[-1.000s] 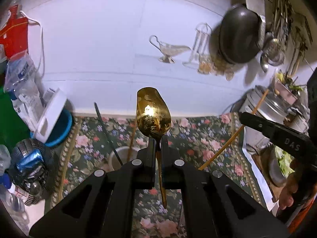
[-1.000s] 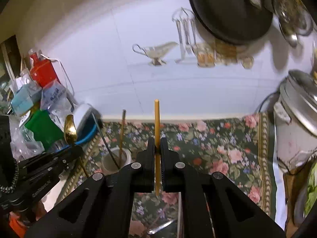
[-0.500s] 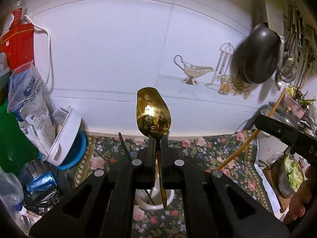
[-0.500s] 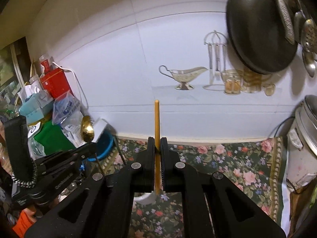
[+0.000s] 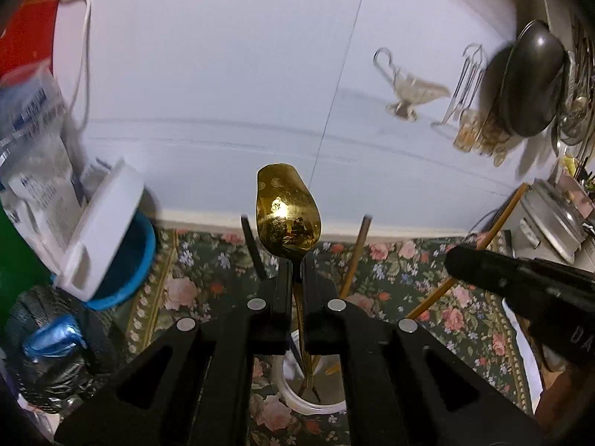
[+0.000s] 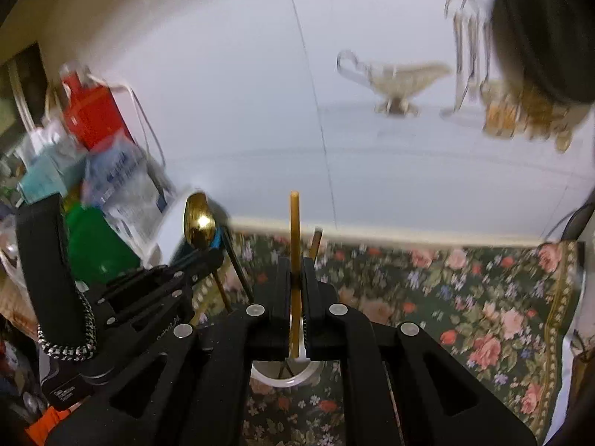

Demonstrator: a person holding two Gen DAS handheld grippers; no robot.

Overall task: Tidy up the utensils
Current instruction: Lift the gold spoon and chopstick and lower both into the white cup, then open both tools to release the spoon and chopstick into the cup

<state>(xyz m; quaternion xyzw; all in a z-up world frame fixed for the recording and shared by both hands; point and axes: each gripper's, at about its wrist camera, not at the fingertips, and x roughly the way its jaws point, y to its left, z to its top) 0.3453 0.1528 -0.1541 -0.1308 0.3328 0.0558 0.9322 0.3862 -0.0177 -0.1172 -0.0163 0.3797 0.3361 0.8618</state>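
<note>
My left gripper (image 5: 296,260) is shut on a gold spoon (image 5: 287,215), bowl up, its handle reaching down into a white cup (image 5: 297,399) just below. A black stick (image 5: 253,247) and a brown chopstick (image 5: 355,256) stand in that cup. My right gripper (image 6: 296,265) is shut on an orange chopstick (image 6: 295,245), held upright over the same cup (image 6: 282,377). The left gripper with the spoon (image 6: 199,223) shows at the left of the right wrist view. The right gripper (image 5: 520,290) and its chopstick (image 5: 494,230) show at the right of the left wrist view.
A floral cloth (image 6: 465,297) covers the counter against a white wall. A blue bowl with a white lid (image 5: 111,238), bags and a red box (image 6: 93,115) crowd the left. A dark pan (image 5: 528,85) hangs at the right above a metal pot (image 5: 550,219).
Both grippers have come lower and closer over the white cup. The spoon's handle now reaches into the cup, and the orange chopstick's lower end sits at its rim.
</note>
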